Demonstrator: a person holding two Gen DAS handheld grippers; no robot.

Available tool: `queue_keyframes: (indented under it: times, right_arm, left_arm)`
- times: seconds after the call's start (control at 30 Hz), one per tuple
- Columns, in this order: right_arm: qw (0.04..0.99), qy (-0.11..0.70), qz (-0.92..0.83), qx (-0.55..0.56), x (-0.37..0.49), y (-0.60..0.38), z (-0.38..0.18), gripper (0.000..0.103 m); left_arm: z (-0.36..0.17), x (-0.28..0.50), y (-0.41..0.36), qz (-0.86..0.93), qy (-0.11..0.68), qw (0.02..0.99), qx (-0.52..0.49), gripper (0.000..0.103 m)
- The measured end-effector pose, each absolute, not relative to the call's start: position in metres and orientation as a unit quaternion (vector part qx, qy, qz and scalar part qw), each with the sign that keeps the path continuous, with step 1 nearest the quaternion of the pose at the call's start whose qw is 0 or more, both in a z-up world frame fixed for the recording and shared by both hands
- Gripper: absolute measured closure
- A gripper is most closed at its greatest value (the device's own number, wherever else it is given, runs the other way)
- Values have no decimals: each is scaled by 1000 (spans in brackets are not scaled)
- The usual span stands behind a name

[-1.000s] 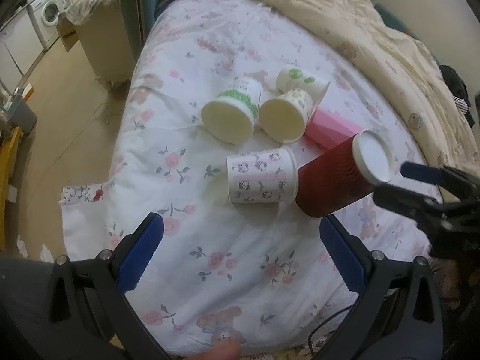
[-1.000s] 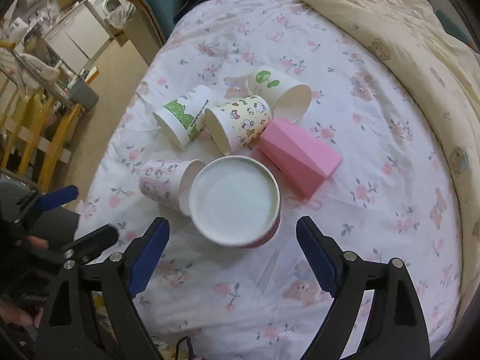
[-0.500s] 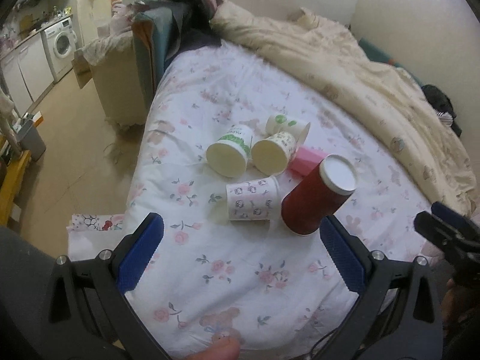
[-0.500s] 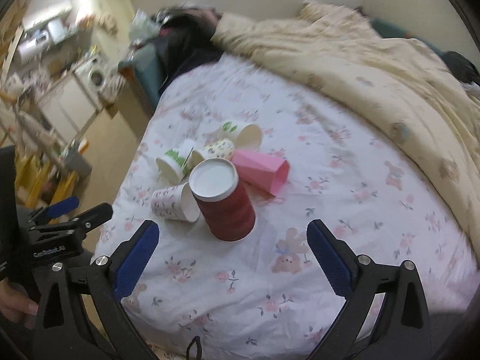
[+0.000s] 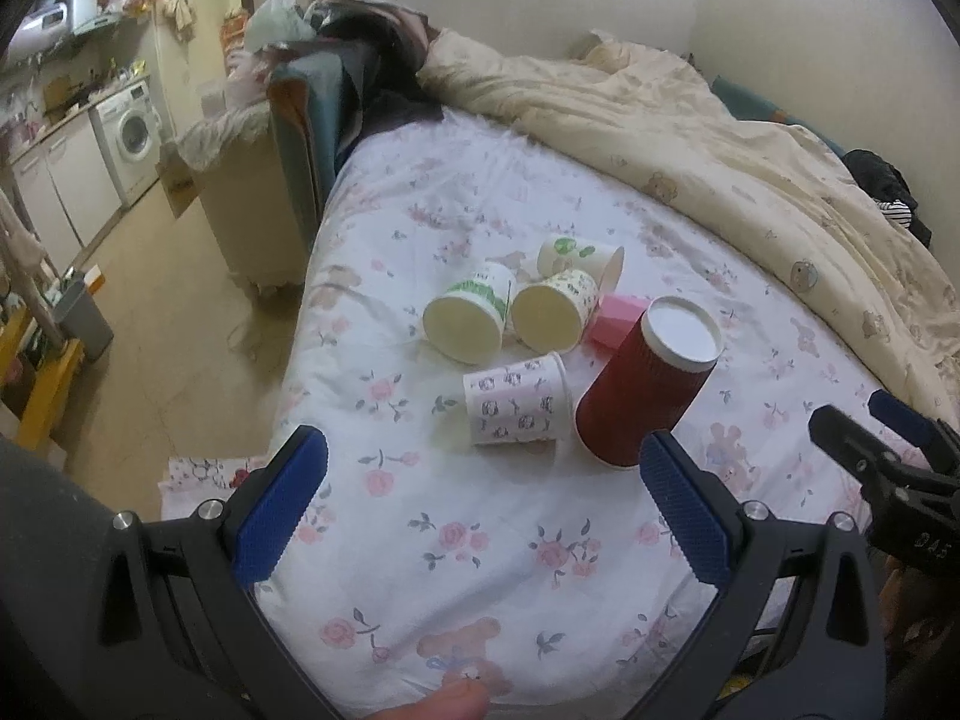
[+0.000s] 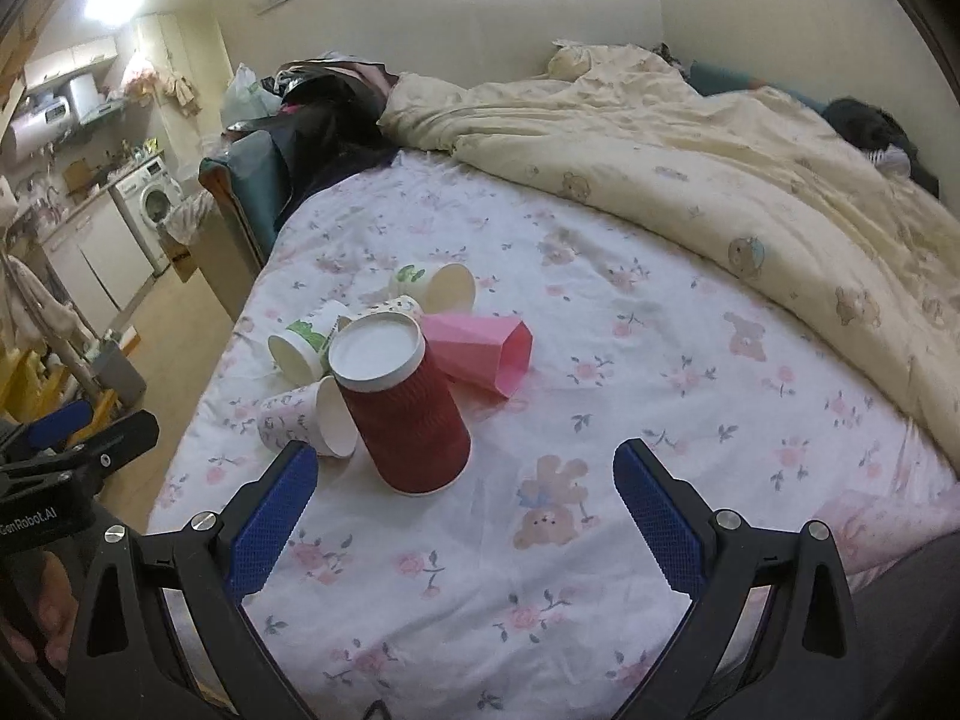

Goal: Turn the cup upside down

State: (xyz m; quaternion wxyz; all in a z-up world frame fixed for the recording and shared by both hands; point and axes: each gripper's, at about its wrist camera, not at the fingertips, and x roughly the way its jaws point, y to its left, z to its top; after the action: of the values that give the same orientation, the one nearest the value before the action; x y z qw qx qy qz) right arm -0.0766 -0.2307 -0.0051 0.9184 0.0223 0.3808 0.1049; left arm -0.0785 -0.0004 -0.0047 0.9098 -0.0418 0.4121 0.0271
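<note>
We see a bed (image 6: 600, 276) with a floral sheet filling the frame, a cream duvet (image 6: 690, 168) at upper right. At centre, the red ribbed cup (image 6: 399, 402) stands mouth-down, apparently flipped as intended. Five paper cups (image 5: 516, 408) lie on their sides beside it. Our left gripper (image 5: 480, 516) and right gripper (image 6: 459, 516) sit low in frame, fingers spread wide, holding nothing.

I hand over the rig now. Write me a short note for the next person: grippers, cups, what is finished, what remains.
Left gripper: open, empty.
Right gripper: open, empty.
The red cup stands upside down on the bed sheet, white bottom up, slightly tilted, close beside the bear-print cup.
Done: the red cup is flipped.
Left: four paper cups and the pink cup lie on their sides, if they must be flipped too.
</note>
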Motion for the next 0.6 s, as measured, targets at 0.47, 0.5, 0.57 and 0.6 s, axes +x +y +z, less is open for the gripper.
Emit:
queue_keyframes:
  times: [0.47, 0.5, 0.57, 0.6]
  right_arm:
    - [917, 384, 107, 34, -75, -233, -5, 2]
    - [916, 384, 107, 33, -75, -232, -5, 2]
    - [917, 383, 109, 32, -75, -232, -4, 2]
    - [917, 382, 108, 32, -76, -231, -4, 2]
  left_arm:
    - [-5, -79, 1, 33, 412, 909, -47, 0]
    - [-5, -79, 1, 34, 413, 909, -48, 0]
    - [-6, -79, 2, 34, 413, 909, -50, 0]
    - [-6, -79, 2, 34, 413, 909, -50, 0]
